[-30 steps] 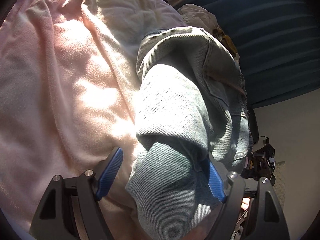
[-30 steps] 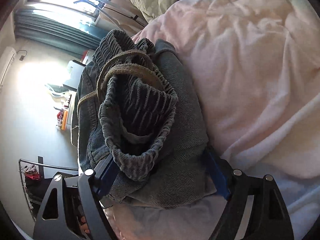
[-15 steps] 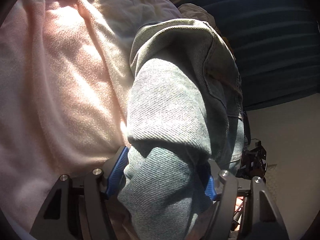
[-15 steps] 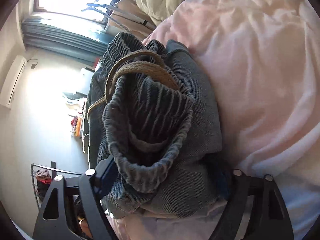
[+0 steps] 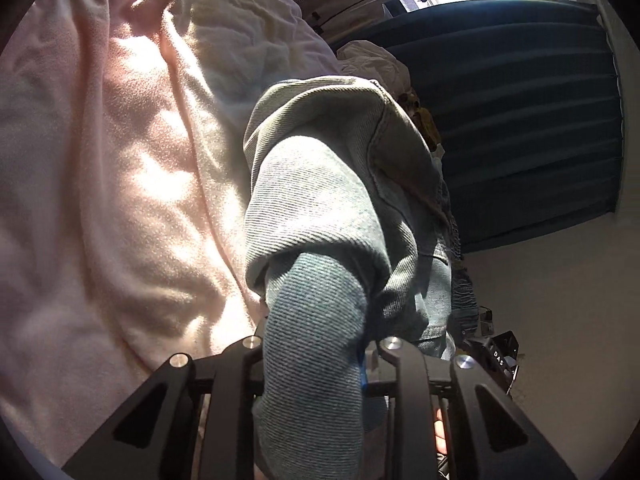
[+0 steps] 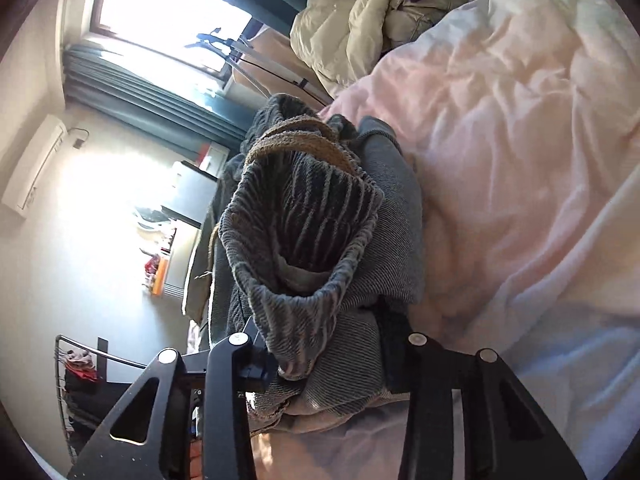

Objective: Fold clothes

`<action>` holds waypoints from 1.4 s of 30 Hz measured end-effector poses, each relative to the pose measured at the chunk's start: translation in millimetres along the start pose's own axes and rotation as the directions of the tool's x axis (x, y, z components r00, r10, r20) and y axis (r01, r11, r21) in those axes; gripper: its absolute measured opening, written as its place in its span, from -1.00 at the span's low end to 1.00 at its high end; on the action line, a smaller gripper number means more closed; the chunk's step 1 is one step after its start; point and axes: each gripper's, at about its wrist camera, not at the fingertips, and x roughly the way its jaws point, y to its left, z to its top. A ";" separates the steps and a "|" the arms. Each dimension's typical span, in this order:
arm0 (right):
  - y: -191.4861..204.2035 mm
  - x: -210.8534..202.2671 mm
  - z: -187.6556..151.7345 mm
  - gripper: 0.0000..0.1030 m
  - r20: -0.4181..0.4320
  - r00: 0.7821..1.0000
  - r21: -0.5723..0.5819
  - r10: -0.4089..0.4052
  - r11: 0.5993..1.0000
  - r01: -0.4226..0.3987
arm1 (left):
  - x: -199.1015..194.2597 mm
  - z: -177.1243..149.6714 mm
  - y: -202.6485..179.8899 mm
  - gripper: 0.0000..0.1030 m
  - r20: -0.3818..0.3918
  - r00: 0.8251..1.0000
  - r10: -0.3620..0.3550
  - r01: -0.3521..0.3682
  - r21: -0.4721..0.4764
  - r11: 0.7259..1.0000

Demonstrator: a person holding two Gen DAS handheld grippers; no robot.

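A pair of grey-blue denim jeans [image 5: 336, 208] lies bunched and folded at the edge of a bed with a pale pink blanket [image 5: 120, 184]. My left gripper [image 5: 316, 348] is shut on a thick fold of the denim, which fills the space between its fingers. In the right wrist view the jeans [image 6: 304, 232] show their ribbed elastic waistband, with a tan inner band standing open. My right gripper [image 6: 324, 344] is shut on the waistband end of the folded jeans.
The pink blanket [image 6: 520, 160] spreads to the right. A heap of cream bedding and clothes [image 6: 368, 12] lies at the far end. Dark blue curtains [image 5: 520, 112], a window, a clothes rack [image 6: 80, 364] and floor items flank the bed.
Both grippers have closed in on the jeans: the left fingers went from wide apart to pinching the denim fold, and the right fingers narrowed onto the waistband end. The bundle has lifted slightly.
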 end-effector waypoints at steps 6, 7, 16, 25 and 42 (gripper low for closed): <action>3.2 -37.8 -23.2 -0.28 0.019 1.000 -0.012 0.021 1.000 -0.021 | -25.6 -28.5 -20.2 -0.57 -0.007 1.000 -0.018 0.018 0.029 0.999; 3.4 -45.0 -25.5 -0.29 0.024 0.999 -0.006 0.024 1.000 -0.024 | -30.2 -34.6 -24.3 -0.57 -0.008 1.000 -0.016 0.017 0.043 0.999; 9.2 -115.0 -53.2 -0.30 0.074 0.996 -0.003 0.054 0.999 -0.054 | -58.7 -43.5 -53.7 -0.57 0.007 0.999 -0.036 0.035 0.099 0.995; 20.0 -202.8 -55.1 -0.31 0.161 0.984 -0.045 0.072 0.997 -0.066 | -64.5 -69.4 -129.8 -0.57 -0.016 0.995 -0.098 0.099 0.195 0.976; -35.5 -464.3 -47.6 -0.31 0.497 0.867 -0.052 -0.036 0.996 0.071 | 32.5 -197.6 -328.4 -0.57 -0.270 0.931 -0.245 0.337 0.379 0.862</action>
